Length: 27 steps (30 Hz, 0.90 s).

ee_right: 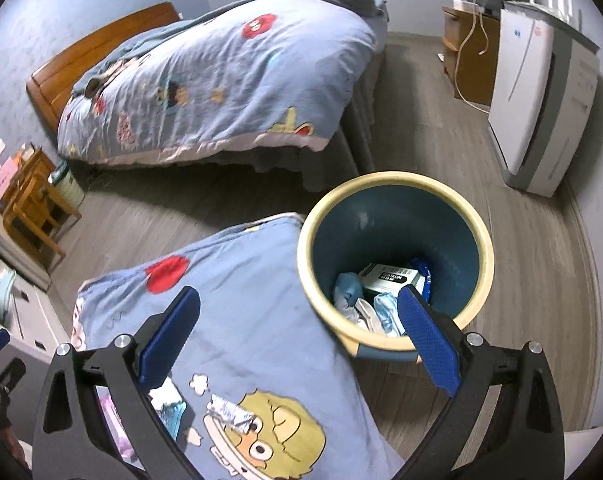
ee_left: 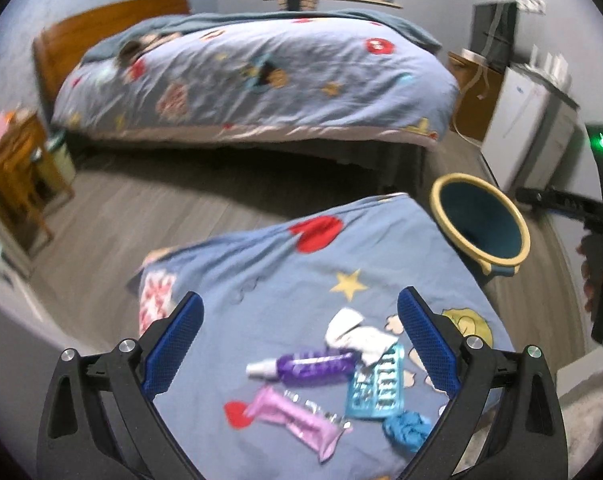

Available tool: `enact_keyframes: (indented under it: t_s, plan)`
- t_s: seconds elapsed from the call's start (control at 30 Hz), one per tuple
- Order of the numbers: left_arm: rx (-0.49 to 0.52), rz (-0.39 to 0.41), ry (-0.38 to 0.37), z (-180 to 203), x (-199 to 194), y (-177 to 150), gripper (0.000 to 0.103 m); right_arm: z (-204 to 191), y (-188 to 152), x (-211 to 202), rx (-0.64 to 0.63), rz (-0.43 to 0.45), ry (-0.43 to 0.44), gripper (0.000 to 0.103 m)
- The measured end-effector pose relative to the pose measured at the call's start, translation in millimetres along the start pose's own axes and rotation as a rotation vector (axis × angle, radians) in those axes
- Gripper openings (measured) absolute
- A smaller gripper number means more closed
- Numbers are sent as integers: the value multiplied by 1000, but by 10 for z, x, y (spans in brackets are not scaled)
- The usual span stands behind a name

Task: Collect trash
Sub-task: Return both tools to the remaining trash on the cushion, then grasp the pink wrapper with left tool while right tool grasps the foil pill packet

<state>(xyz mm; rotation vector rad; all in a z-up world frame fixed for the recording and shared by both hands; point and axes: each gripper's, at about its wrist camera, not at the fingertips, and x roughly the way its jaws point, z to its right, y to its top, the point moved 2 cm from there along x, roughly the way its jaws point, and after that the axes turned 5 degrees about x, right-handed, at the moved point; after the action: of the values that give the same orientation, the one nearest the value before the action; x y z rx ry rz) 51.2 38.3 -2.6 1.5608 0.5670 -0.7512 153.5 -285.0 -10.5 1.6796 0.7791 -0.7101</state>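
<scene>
- Blue cartoon-print bedding covers the near bed, and a second bed stands across the grey wooden floor.
- On the near bedding lie several pieces of trash: a purple tube, a pink wrapper, a blue pill pack, a white crumpled paper and a blue crumpled piece.
- The left hand-held gripper hangs over this trash, wide apart and holding nothing.
- The right hand-held gripper is also spread wide and empty, near the bed edge.
- A blue bin with a cream rim stands on the floor just beside the bed; it has a box and wrappers inside.
- A silver wrapper lies on the bedding.
</scene>
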Motion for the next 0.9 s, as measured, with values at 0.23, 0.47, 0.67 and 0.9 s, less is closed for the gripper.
enact_keyframes:
  t_s: [0.23,0.47,0.67,0.9]
  plan:
    - [-37,-27,47,-234,-4,-293,97,-261,-247,1,-57,-33,-24,97]
    - [-61,-73,55,-216,120,-502,97,-513,-534,99,-82,-101,-8,97]
    - [-93,-207,56,-4,459,-889,97,-647,-817,270,-109,-171,-27,97]
    - [-201,-289,79,15,681,-1158,97,-704,-1085,556,-253,-254,-104,95]
